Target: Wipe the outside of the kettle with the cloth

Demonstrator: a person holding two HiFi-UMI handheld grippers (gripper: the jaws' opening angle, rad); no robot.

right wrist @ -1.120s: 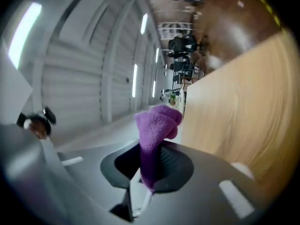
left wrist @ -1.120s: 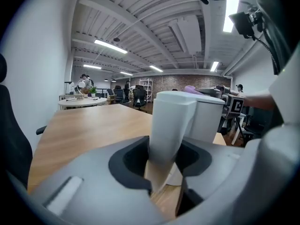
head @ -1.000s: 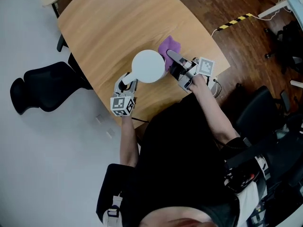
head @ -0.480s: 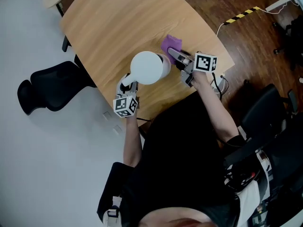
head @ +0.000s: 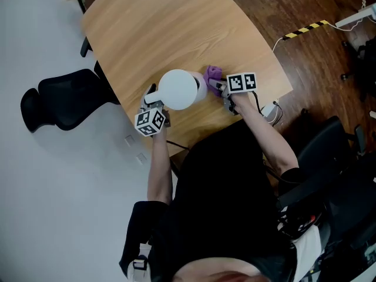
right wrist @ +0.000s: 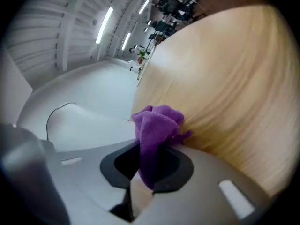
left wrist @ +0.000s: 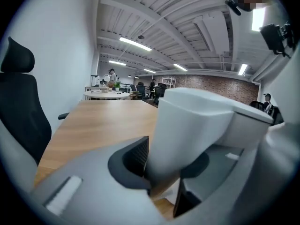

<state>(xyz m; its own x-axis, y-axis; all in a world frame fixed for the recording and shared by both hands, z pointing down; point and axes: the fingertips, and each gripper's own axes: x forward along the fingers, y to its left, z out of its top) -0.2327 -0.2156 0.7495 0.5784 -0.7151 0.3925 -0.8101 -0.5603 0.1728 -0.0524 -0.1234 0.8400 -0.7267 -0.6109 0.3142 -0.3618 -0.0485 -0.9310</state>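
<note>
White plastic kettle point(head: 178, 89) is the one to watch, and both claws are on the job. The left claw point(left wrist: 164, 172) has its jaws clamped tight on the kettle's broad white handle point(left wrist: 187, 125), which fills the gap between them. The right claw point(right wrist: 150, 168) has its jaws pinched on a purple soft cloth point(right wrist: 157, 125), a bunched tuft of it poking out past the tips and lying against the kettle's curved white wall.

Moving outward, the kettle stands upright on the pale wooden table point(head: 158, 34), near the edge closest to the person, with one claw on either side of it. A black office chair point(head: 61, 101) sits off the table's far-left side, well apart from the action.

How will it handle? The kettle looks rigid, smooth and probably slick, and likely fairly light if empty, though what is inside cannot be seen. The handle seems the sensible hold, since it gives the jaws flat faces to bite and keeps the round body free for wiping. The cloth is limp and squashy; pinched at one bunch, the loose end should mould itself to the curve. A light kettle may slide or tip under a hard push, so the handle grip does the steadying.

The count: one kettle, one cloth, two claws, one table under it all.
</note>
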